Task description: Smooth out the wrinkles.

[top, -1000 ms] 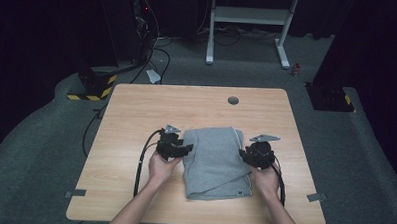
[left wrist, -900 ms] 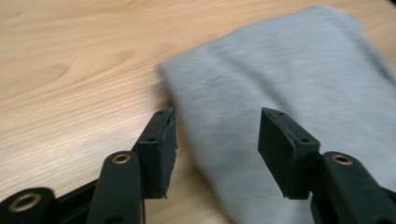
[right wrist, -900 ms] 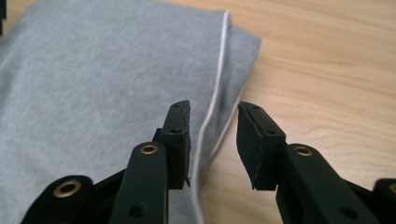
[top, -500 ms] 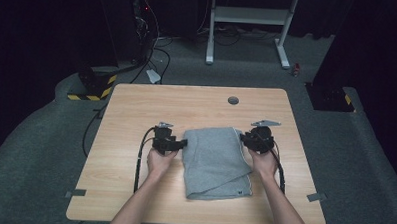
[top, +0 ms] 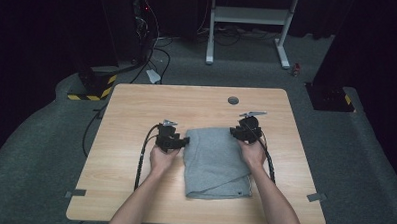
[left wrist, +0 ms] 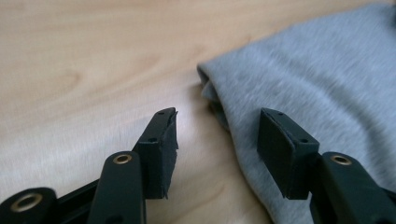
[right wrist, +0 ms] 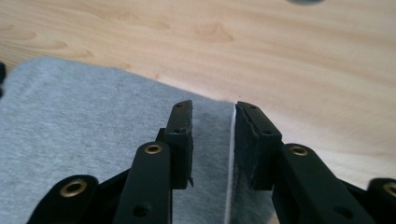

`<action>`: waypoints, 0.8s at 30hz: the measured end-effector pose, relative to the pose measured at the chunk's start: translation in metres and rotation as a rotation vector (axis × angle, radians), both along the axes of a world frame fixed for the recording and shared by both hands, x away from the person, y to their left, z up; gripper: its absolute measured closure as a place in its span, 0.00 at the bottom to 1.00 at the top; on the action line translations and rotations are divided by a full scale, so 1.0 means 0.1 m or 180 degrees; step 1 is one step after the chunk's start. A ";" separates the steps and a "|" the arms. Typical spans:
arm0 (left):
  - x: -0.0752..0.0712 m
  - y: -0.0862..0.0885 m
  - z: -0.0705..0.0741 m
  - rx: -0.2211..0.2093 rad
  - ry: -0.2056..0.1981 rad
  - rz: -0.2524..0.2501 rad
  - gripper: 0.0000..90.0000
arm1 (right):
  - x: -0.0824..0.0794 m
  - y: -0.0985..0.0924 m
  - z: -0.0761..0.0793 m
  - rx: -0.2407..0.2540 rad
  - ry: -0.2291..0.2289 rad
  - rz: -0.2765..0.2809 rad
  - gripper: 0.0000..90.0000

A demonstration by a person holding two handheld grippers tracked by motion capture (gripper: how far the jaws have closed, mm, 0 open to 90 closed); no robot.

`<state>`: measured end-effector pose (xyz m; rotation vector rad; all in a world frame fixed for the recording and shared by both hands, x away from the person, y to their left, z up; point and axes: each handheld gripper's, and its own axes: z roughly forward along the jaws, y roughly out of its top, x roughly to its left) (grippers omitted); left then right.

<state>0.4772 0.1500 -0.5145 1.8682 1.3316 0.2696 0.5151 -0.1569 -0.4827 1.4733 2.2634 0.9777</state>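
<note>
Folding looks to be the job here, and I judge it partly done: the grey garment point(top: 216, 162) lies flat near the middle of the wooden surface point(top: 136, 105) as a tidy, tall rectangle, its long sides already turned in and its near edge showing a slanting overlapped layer. What seems left is at least one fold along its length, far end toward near end or the reverse, to make a compact packet.

I have the left tongs point(top: 184, 141) at the garment's far left corner. In the left gripper view those tongs point(left wrist: 217, 140) stand apart, their jaws having just widened and come back in a little; the rolled cloth edge point(left wrist: 212, 95) lies between and just ahead of them, one pad over bare wood and the other over the fabric. Neither pad presses on it, so I hold nothing on that side yet.

The right tongs point(top: 234, 133) sit at the far right corner. In the right gripper view these tongs point(right wrist: 213, 140) stand narrowly apart, with a clear gap and the garment's pale right edge point(right wrist: 229, 154) running up through that gap. The pads straddle the edge without pinching it, as far as I can see.

So both corners are lined up but not gripped. My reading is that the next fold has not yet begun.
</note>
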 end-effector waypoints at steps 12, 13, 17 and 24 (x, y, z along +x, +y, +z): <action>0.00 -0.05 -0.01 -0.0321 0.0084 -0.0098 0.98 | -0.06 -0.05 0.02 0.0091 -0.0049 0.0155 0.95; -0.01 -0.05 0.02 -0.0309 0.0065 -0.0062 0.99 | -0.08 -0.06 0.03 0.0054 -0.0078 0.0152 0.95; -0.05 0.02 0.11 -0.0141 -0.0008 -0.0023 0.99 | -0.18 -0.18 0.12 0.0009 -0.0229 0.0077 0.96; -0.05 -0.01 0.21 -0.0019 -0.0071 -0.0092 0.92 | -0.29 -0.31 -0.06 -0.0170 -0.0047 0.0069 0.91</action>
